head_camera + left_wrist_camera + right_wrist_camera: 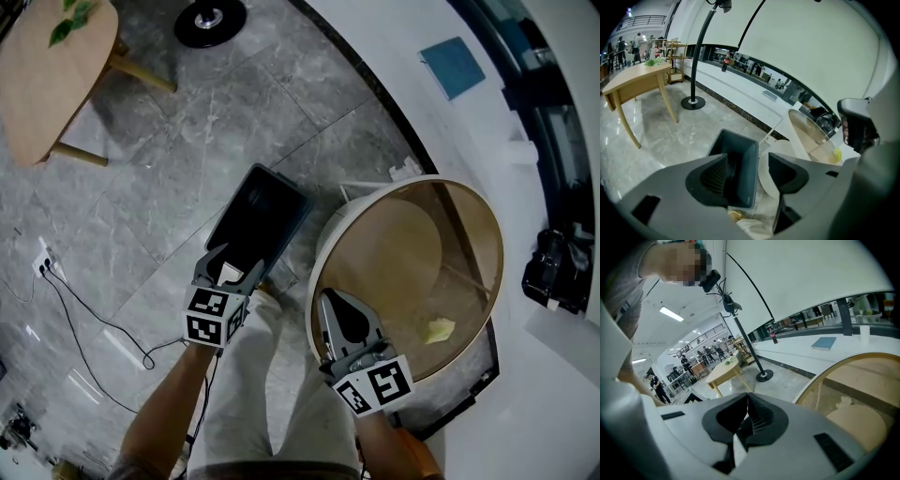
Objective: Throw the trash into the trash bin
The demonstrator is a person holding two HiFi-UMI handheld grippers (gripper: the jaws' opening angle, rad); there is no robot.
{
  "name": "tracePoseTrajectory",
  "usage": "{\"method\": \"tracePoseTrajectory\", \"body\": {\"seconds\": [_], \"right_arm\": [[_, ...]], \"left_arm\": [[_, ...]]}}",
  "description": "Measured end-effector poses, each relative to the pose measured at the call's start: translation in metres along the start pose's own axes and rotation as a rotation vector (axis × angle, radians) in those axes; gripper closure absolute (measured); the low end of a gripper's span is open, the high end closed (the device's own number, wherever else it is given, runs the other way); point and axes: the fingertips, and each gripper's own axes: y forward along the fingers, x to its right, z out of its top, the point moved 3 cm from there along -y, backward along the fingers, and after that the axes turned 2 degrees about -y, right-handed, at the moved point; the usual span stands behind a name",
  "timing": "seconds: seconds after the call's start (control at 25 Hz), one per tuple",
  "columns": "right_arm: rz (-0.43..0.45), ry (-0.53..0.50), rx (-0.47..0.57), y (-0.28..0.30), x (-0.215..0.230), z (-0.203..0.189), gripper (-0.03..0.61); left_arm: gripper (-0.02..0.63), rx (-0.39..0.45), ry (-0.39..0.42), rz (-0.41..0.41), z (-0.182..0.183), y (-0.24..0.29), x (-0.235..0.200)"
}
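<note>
Left tool (747, 161) agape at bin (750, 176), right (747, 409) closed

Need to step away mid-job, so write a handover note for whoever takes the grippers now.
Left gripper: open, empty, over the trash bin.
Right gripper: shut, empty, at the round table's near edge.
Yellow scrap: lying on the round table, untouched.
Done: unclear; the bin's inside is too dark to see trash.
Left: grab the scrap, drop it in the bin.
</note>
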Motion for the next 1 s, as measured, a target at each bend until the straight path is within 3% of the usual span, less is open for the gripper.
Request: {"method": "tracePoseTrajectory", "body": {"seconds": [0.2,0.28,0.36,0.68,1.0], "right_arm": [[-0.003,-0.004,0.005,-0.005,0.003,0.003,0.560],[-0.003,-0.007,0.009,-0.007,0.003,0.005,0.560],[-0.003,-0.009,0.014,-0.009,0.003,0.007,0.560],[-0.003,-0.017,0.024,-0.021,-0.003,0.014,0.560],[0.002,-0.007,0.043,-0.066,-0.029,0.063,0.560]], "left_arm": [[0.373,0.021,0.006,0.019,0.008,-0.005,0.004],[0.448,0.034,0.005,0.033,0.013,-0.011,0.006],[0.585,0.044,0.005,0.054,0.016,-0.015,0.006],[0.594,0.062,0.005,0.057,0.029,-0.034,0.021],[0.594,0.111,-0.014,0.050,0.070,-0.124,0.074]]}}
